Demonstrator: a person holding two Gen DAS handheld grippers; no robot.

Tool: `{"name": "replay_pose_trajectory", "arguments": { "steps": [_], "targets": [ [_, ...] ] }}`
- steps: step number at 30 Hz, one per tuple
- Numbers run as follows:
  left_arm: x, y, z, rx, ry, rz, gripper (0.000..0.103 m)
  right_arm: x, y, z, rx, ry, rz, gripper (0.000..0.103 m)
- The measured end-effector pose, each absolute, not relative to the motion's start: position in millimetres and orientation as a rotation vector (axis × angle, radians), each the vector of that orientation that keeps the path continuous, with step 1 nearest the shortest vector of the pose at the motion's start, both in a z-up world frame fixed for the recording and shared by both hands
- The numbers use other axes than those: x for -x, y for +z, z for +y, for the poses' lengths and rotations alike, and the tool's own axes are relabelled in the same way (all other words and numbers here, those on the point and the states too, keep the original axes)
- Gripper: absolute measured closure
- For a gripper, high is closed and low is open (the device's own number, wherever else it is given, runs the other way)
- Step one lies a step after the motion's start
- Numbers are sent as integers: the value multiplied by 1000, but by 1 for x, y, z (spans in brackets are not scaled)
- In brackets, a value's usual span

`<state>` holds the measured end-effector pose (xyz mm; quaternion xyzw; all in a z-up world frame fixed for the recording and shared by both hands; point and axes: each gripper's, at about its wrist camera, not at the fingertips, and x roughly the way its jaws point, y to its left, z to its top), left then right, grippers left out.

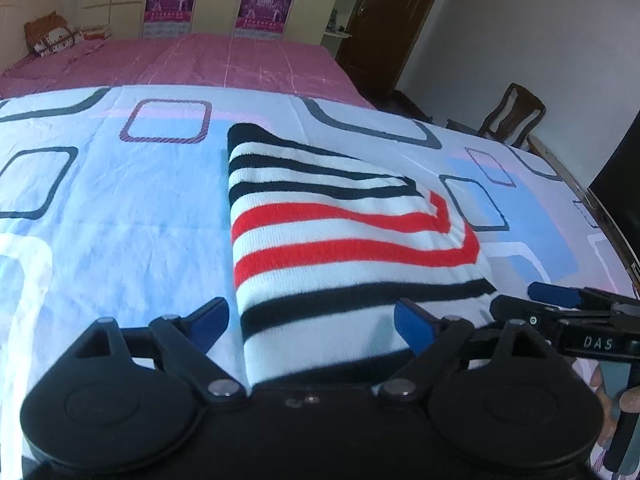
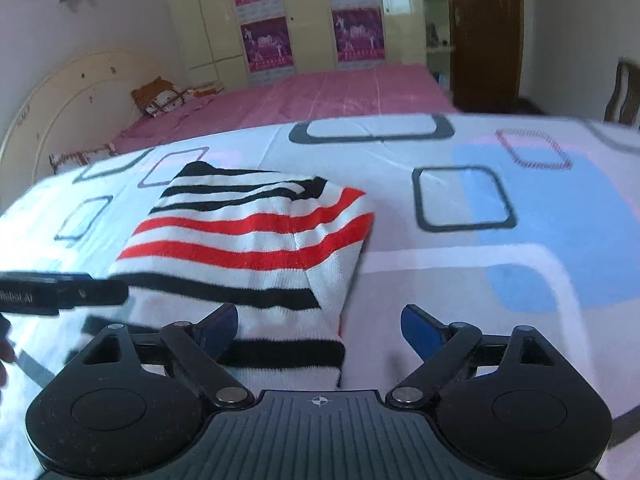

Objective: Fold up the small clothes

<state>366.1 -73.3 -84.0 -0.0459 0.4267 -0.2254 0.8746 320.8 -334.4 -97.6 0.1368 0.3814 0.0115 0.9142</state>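
Observation:
A folded knit garment [image 1: 340, 240] with white, black and red stripes lies flat on the patterned sheet [image 1: 120, 220]. My left gripper [image 1: 312, 320] is open at the garment's near edge, its blue pads standing wide apart with the striped cloth between them. From the right, my right gripper [image 1: 512, 298] reaches in beside the near right corner. In the right wrist view the garment [image 2: 248, 240] sits ahead and to the left. My right gripper [image 2: 320, 322] is open there, with the near right corner between its pads. A black finger [image 2: 92, 294] of the left gripper comes in from the left.
Beyond the sheet [image 2: 520, 240] stretches a pink bedspread [image 1: 200, 60] with a patterned pillow [image 1: 52, 38] at its head. Wardrobe doors with posters [image 2: 272, 40] line the back wall. A wooden chair [image 1: 512, 114] and a dark door [image 1: 392, 20] stand to the right.

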Motion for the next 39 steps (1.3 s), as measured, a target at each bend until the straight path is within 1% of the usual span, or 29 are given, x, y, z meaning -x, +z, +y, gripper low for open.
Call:
{"name": "replay_pose_trajectory", "arguments": {
  "steps": [4,7,8,9,11,15,17,18,19,21,23,25,26,27,31,33,39],
  "targets": [
    [-379,-93,-76,122,-471,918,7,-341,-108,-346,-401,59,811,15],
    [-388,-101,-77,157,-488,936,6,-359,-119,-352,-465,99,830,15],
    [-390,-103,-78,168,-496,944,5,-364,-123,-354,-489,105,834,17],
    [-393,-106,-79,178,-500,954,3,-369,-128,-357,-528,121,840,32],
    [-399,-114,-79,214,-517,977,4,-376,-137,-362,-594,127,840,34],
    [-403,-123,-78,278,-542,989,6,-378,-140,-369,-605,159,823,34],
    [-402,-123,-79,277,-547,980,10,-379,-140,-371,-601,174,822,34],
    [-402,-122,-79,284,-551,979,14,-378,-139,-372,-603,179,829,36],
    [-402,-121,-79,289,-552,980,16,-377,-138,-373,-604,186,838,39],
    [-402,-119,-78,289,-553,978,23,-373,-139,-377,-645,203,853,48],
    [-401,-118,-79,279,-553,971,25,-372,-141,-378,-650,210,850,49],
    [-402,-118,-81,277,-545,966,26,-372,-140,-377,-652,199,850,53],
    [-402,-117,-81,276,-540,963,27,-371,-140,-376,-679,200,857,62],
    [-401,-115,-82,273,-533,958,30,-368,-139,-376,-708,196,857,64],
    [-398,-104,-78,273,-536,943,43,-358,-128,-384,-768,209,832,66],
    [-397,-99,-75,274,-543,936,47,-354,-118,-384,-764,216,819,66],
    [-386,-77,-58,264,-543,907,49,-336,-92,-367,-754,243,794,66]
  ]
}}
